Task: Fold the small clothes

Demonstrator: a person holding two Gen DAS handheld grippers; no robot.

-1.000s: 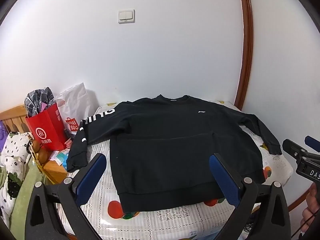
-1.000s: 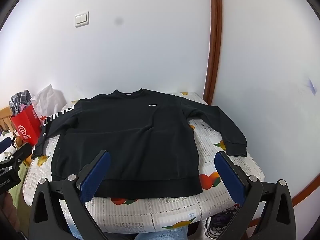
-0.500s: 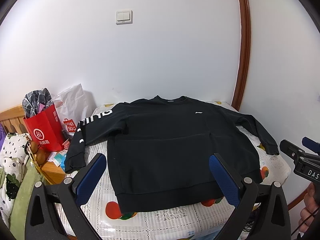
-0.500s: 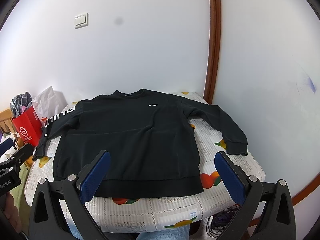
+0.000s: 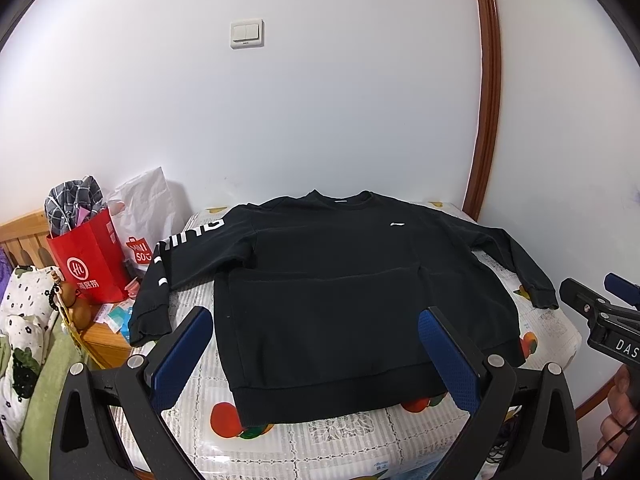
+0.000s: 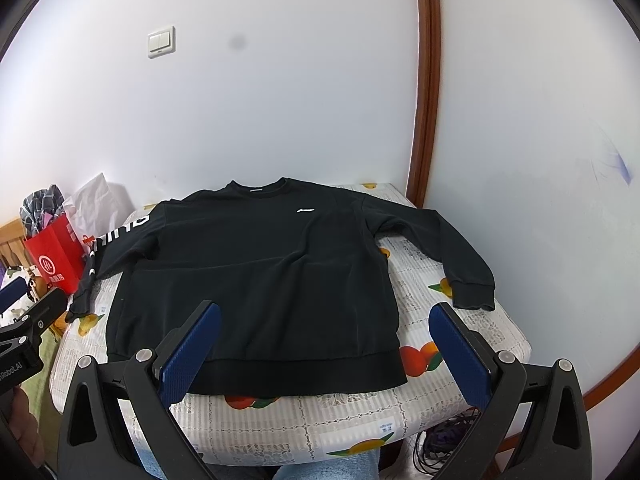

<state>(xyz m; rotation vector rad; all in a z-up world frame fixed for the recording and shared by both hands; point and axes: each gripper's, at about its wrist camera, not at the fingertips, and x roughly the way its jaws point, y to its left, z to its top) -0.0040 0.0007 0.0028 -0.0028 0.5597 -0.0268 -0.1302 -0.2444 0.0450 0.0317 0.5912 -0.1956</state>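
A black sweatshirt (image 5: 344, 292) (image 6: 256, 280) lies flat and face up on a small table (image 5: 320, 444) (image 6: 452, 316) covered with a fruit-print cloth. Both sleeves are spread out; the left one, with white lettering, hangs over the table's left edge. My left gripper (image 5: 316, 328) is open, held in the air short of the hem. My right gripper (image 6: 326, 322) is open too, also before the hem, with nothing between its fingers. Each gripper shows at the edge of the other's view.
White walls stand behind and to the right of the table, with a brown wooden trim (image 6: 424, 80) in the corner. A red paper bag (image 5: 90, 260) and a white bag (image 5: 144, 208) sit on a wooden stand at the left. Cables (image 6: 444, 436) lie under the table's right side.
Both grippers have drawn back and risen slightly, so the sweatshirt looks a little smaller and lower. The garment has not moved and both grippers remain open.
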